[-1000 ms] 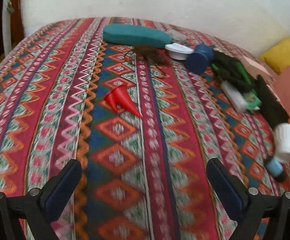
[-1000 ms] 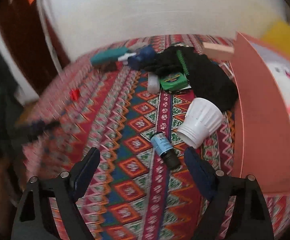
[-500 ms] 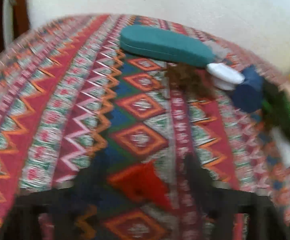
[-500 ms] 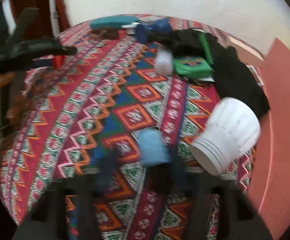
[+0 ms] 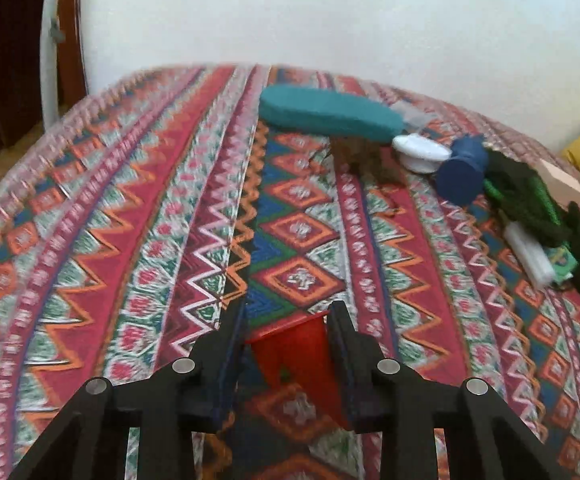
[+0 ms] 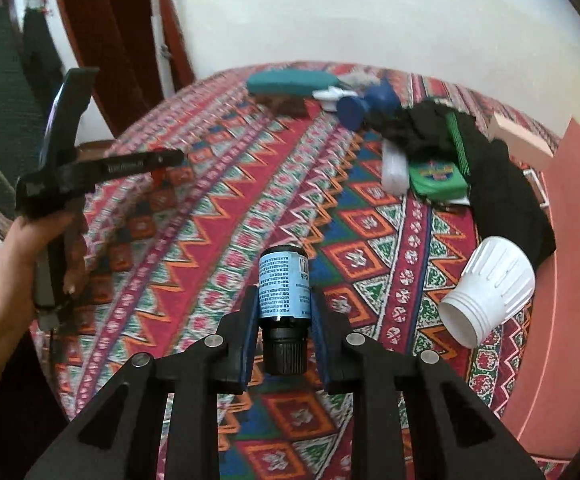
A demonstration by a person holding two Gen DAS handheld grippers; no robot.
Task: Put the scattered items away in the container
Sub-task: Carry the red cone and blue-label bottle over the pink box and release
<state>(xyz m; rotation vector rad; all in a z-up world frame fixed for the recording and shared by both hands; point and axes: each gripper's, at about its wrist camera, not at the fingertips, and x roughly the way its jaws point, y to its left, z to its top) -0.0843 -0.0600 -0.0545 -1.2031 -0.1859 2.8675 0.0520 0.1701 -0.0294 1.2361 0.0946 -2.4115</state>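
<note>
Room: white wall (image 6: pixel 370 12) behind the bed; dark wooden door frame (image 6: pixel 109 40) at the left side.
Surface: bed covered with a patterned red, orange, green and blue cloth (image 5: pixel 129 240); all items lie on this cloth.
Container: salmon-coloured box (image 6: pixel 562 280) at the right edge of the bed. Only its outer wall shows; contents cannot be determined.
Black garment: black cloth with a green stripe (image 6: pixel 490 168) near the right edge, touching the box wall.
Teal case: long teal case (image 5: pixel 330 114) at the far edge of the bed, near the wall.
White cup: ribbed white cup (image 6: pixel 490 288) on its side just beside the box wall, mouth facing the camera.
Wooden block: pale block (image 6: pixel 522 140) at the far right corner, beside the garment.
Blue cap item: dark blue round piece (image 5: pixel 462 168) next to a white lid (image 5: pixel 420 152), just right of the teal case.
Green packet: green packet (image 6: pixel 438 178) beside a white tube (image 6: pixel 394 170), against the garment.
Left gripper (image 5: pixel 285 316): jaws closing, one on each side of a red cone (image 5: pixel 294 352), at the near middle of the bed; pad contact appears made.
Right gripper (image 6: pixel 283 300): pads pressed on a small dark bottle with a blue label (image 6: pixel 283 288), cap toward the camera, at the near middle of the bed.
Hand: a hand (image 6: pixel 29 248) holds the left gripper handle at the left edge of the bed.
</note>
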